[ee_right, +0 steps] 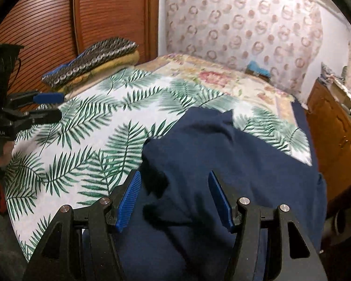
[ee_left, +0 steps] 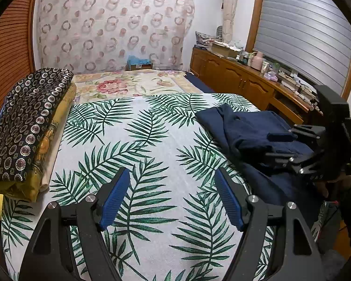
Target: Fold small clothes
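A dark navy garment lies loosely bunched on the leaf-print sheet at the bed's right side. It fills the lower middle of the right wrist view. My left gripper is open and empty, hovering over bare sheet to the left of the garment. My right gripper is open, its blue pads spread just above the near part of the garment, holding nothing. The right gripper also shows at the right in the left wrist view, and the left gripper at the far left in the right wrist view.
A stack of folded fabrics, dark patterned over yellow, lies at the bed's left edge by a wooden louvred wardrobe. A floral bedspread covers the far end. A wooden cabinet with clutter runs along the right wall.
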`<action>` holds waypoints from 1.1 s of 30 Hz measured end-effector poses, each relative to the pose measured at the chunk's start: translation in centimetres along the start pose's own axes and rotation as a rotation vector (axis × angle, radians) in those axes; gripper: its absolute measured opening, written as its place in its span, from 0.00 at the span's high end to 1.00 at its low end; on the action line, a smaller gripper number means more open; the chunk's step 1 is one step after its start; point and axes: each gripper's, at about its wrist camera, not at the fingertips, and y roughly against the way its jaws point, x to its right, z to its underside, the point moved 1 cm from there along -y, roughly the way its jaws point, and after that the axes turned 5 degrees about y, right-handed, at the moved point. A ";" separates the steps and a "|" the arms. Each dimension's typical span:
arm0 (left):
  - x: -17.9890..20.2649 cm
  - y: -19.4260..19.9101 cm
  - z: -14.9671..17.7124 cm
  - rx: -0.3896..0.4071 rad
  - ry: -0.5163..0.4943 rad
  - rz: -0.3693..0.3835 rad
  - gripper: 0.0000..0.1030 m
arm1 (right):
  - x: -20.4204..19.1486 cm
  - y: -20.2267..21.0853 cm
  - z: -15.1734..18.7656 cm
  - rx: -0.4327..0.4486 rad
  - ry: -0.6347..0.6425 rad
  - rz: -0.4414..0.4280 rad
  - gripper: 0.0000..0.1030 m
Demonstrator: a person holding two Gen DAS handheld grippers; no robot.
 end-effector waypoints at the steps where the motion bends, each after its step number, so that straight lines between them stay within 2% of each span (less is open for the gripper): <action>1: 0.1 0.0 0.1 -0.001 0.000 0.002 0.27 | 0.1 -0.2 0.1 -0.013 0.008 -0.010 0.40; 4: 0.3 -0.2 0.3 -0.006 -0.002 0.011 0.27 | -0.2 -0.7 0.1 -0.042 0.032 -0.041 0.40; 7: 0.7 -0.5 0.6 -0.014 -0.007 0.019 0.27 | -0.1 -1.4 0.0 -0.061 0.043 -0.024 0.40; 12: 1.4 -0.7 0.8 -0.023 -0.018 0.029 0.27 | 1.8 -2.1 -0.6 -0.072 -0.012 0.009 0.40; 14: 1.6 -0.7 0.9 -0.025 -0.020 0.034 0.27 | 2.3 -2.4 -0.6 -0.080 -0.028 -0.011 0.41; 16: 1.8 -0.8 1.1 -0.029 -0.025 0.038 0.27 | 1.9 -2.5 -0.5 -0.082 -0.002 -0.002 0.51; 17: 1.9 -0.8 1.1 -0.030 -0.027 0.040 0.27 | 1.7 -2.4 -0.5 -0.082 0.015 0.005 0.63; 18: 2.0 -0.9 1.2 -0.033 -0.028 0.042 0.27 | 1.5 -2.2 -0.5 -0.073 0.028 0.006 0.82; 19: 2.0 -0.9 1.3 -0.034 -0.028 0.044 0.27 | 1.4 -1.9 -0.6 -0.064 0.031 0.013 0.88; 23: 2.4 -1.0 1.4 -0.037 -0.031 0.052 0.27 | 1.9 0.1 -0.9 0.025 -0.018 0.041 0.91; 29: 2.7 -0.7 1.4 -0.034 -0.033 0.070 0.27 | 6.6 6.2 -0.6 0.168 -0.163 0.123 0.92; 31: 2.9 -0.6 1.4 -0.033 -0.034 0.076 0.27 | 8.3 8.1 -0.3 0.197 -0.203 0.143 0.92; 33: 3.2 -0.6 1.4 -0.033 -0.039 0.081 0.27 | 9.7 9.1 0.0 0.178 -0.233 0.207 0.92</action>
